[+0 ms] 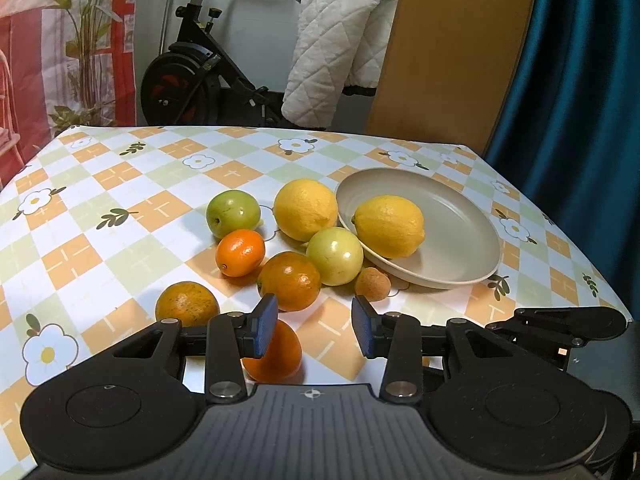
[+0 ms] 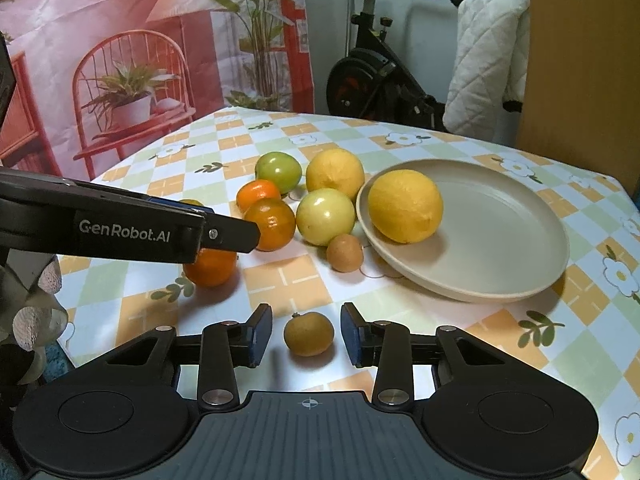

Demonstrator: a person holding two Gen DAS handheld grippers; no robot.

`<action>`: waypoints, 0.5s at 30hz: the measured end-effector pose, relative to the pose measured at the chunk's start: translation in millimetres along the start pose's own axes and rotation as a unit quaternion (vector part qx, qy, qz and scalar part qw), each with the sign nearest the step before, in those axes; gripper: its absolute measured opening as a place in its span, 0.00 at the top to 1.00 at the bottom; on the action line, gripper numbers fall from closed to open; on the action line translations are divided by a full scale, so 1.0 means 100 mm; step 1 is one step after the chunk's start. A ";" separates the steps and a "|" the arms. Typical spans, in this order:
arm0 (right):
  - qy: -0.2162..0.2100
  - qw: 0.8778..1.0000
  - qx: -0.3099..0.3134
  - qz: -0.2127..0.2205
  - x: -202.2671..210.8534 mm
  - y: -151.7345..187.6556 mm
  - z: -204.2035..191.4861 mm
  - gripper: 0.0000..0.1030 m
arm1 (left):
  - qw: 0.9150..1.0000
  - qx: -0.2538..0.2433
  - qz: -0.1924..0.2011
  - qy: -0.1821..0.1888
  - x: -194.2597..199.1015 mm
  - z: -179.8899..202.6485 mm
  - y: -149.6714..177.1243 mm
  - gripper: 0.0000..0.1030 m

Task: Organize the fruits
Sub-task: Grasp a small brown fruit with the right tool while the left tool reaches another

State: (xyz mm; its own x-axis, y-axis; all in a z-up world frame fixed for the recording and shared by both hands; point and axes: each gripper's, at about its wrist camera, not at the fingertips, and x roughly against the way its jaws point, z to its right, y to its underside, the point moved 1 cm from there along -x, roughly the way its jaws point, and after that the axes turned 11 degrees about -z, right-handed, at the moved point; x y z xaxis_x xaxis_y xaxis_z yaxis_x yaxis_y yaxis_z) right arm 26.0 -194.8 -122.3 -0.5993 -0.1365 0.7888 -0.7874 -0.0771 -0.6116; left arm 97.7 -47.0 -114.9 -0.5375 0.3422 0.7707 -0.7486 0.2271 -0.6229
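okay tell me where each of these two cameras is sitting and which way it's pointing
Left wrist: on the left gripper, angled down across the table; its open fingers flank an orange.
Right wrist: on the right gripper, angled down; fingers open around a small brownish fruit; the left gripper and a gloved hand show.
Shared: plate holding a lemon.

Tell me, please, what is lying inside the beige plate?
One yellow lemon lies inside the beige plate, near its left rim. The rest is bare; the patch under the lemon is hidden.
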 end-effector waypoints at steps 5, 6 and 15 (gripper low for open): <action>0.000 1.000 0.000 -0.005 -0.03 0.03 0.00 0.68 | 1.000 -0.002 0.001 0.000 0.00 0.00 0.00 0.58; 0.001 1.000 0.000 -0.005 -0.04 0.02 0.00 0.68 | 1.000 -0.002 0.000 0.000 0.00 0.01 0.00 0.58; 0.005 1.000 0.001 -0.010 -0.09 0.04 0.01 0.72 | 1.000 -0.007 -0.001 -0.001 -0.01 0.02 0.00 0.58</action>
State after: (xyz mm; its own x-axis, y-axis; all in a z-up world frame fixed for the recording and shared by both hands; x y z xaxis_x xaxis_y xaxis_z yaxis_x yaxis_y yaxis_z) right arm 28.9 -195.1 -131.8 -0.5853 -0.1245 0.8012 -0.7986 -0.0823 -0.5962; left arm 97.2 -49.2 -115.2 -0.5373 0.3395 0.7721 -0.7443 0.2396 -0.6233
